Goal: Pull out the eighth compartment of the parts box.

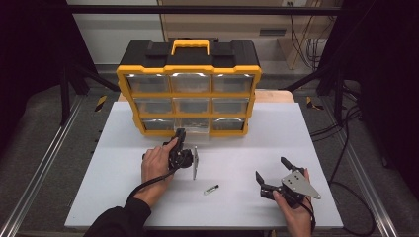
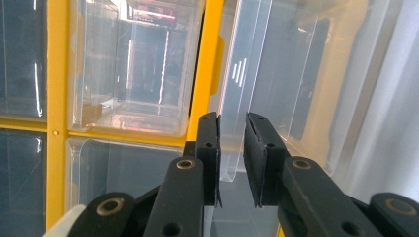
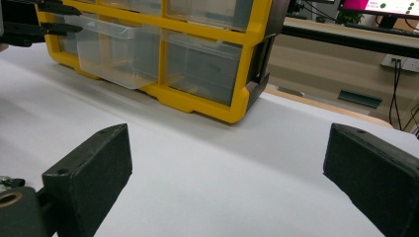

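Observation:
A yellow and black organizer point(image 1: 189, 65) with clear drawers stands at the back of the white table point(image 1: 123, 192). Its bottom middle drawer point(image 1: 192, 126) is pulled partly out. My left gripper point(image 1: 179, 133) reaches to that drawer's front. In the left gripper view the jaws point(image 2: 232, 133) sit tight on either side of the drawer's clear front lip point(image 2: 233, 148). The pulled-out drawer point(image 3: 111, 49) looks to hold nothing, with the left gripper point(image 3: 49, 24) at its front. My right gripper point(image 1: 271, 167) rests open at the table's front right, nothing between its wide pads point(image 3: 227, 148).
A small light cylinder-shaped item point(image 1: 211, 189) lies on the table between the two hands. The organizer's other drawers are pushed in. Metal rails point(image 1: 44, 163) run along both sides of the table, and cables point(image 1: 346, 148) trail on the floor at the right.

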`<action>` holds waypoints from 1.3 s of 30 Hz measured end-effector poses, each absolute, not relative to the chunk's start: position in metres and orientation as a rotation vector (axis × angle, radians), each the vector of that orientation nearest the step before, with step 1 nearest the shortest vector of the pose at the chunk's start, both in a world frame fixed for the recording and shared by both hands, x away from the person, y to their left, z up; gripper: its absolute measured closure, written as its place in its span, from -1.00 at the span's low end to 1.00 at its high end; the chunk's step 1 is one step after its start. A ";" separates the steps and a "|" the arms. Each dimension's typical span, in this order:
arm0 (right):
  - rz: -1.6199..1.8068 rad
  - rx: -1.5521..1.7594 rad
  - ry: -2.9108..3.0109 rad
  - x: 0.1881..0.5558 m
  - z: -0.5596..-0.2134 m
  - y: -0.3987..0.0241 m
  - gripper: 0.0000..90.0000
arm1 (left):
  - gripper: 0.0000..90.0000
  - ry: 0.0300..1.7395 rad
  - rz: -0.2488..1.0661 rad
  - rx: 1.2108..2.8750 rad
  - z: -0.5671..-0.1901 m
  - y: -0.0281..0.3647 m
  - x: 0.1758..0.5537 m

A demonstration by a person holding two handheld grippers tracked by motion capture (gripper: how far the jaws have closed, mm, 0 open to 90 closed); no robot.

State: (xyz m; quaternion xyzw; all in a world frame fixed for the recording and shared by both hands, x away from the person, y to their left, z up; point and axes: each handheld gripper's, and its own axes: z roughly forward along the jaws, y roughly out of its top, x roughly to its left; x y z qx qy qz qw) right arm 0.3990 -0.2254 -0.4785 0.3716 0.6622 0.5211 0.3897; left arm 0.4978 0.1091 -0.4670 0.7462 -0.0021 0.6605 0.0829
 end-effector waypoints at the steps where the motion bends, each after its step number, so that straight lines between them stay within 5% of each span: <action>1: 1.325 0.945 1.684 0.399 -0.479 -0.225 -0.89 | 0.70 -0.009 1.975 2.228 -0.468 0.109 0.498; 39: 1.330 0.951 1.681 0.399 -0.479 -0.226 -0.89 | 0.70 -0.006 1.976 2.220 -0.467 0.110 0.487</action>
